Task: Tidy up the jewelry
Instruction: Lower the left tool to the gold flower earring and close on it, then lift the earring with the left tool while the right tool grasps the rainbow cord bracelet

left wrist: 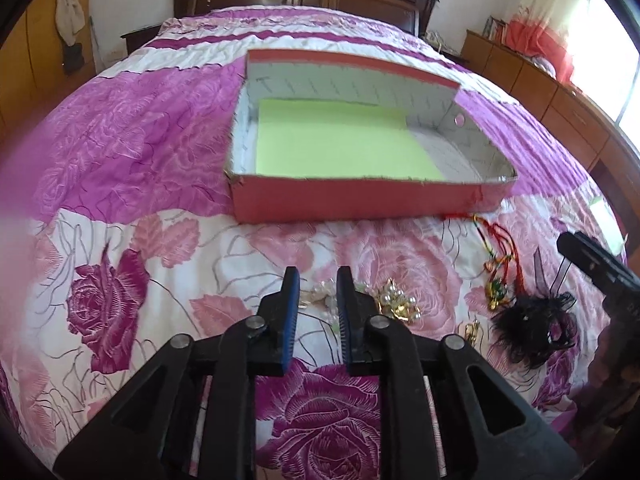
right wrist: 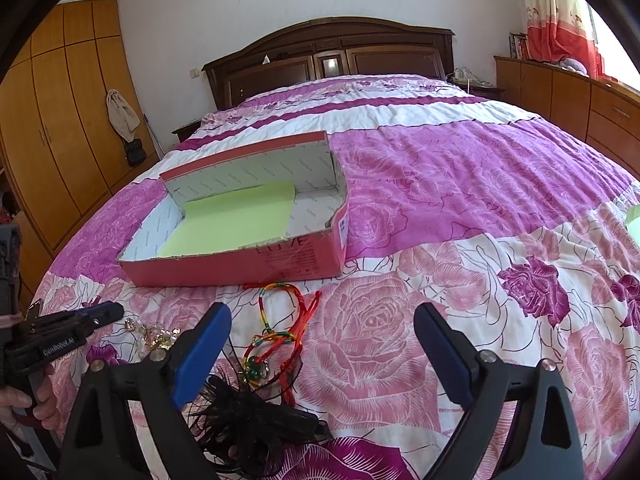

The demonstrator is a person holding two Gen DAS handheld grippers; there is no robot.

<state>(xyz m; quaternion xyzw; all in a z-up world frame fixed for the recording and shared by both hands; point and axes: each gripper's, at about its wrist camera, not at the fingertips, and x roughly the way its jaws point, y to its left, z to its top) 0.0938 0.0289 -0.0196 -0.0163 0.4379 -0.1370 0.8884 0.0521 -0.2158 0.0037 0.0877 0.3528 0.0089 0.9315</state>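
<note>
A red cardboard box (left wrist: 352,204) with a green paper lining stands open on the bed; it also shows in the right wrist view (right wrist: 240,264). A gold and pearl jewelry piece (left wrist: 394,304) lies just ahead of my left gripper (left wrist: 318,280), whose jaws stand a narrow gap apart over part of it. A red and multicolour cord bracelet (right wrist: 280,320) and a black feathered hair piece (right wrist: 248,416) lie between the wide-open jaws of my right gripper (right wrist: 322,320). They also show in the left wrist view: the bracelet (left wrist: 498,264), the feather piece (left wrist: 536,328).
The flowered pink bedspread (right wrist: 440,200) covers the bed. A dark wooden headboard (right wrist: 332,52) stands at the far end. Wooden wardrobes (right wrist: 60,120) line the left wall, low cabinets (right wrist: 560,92) the right. A green paper edge (right wrist: 634,220) lies at far right.
</note>
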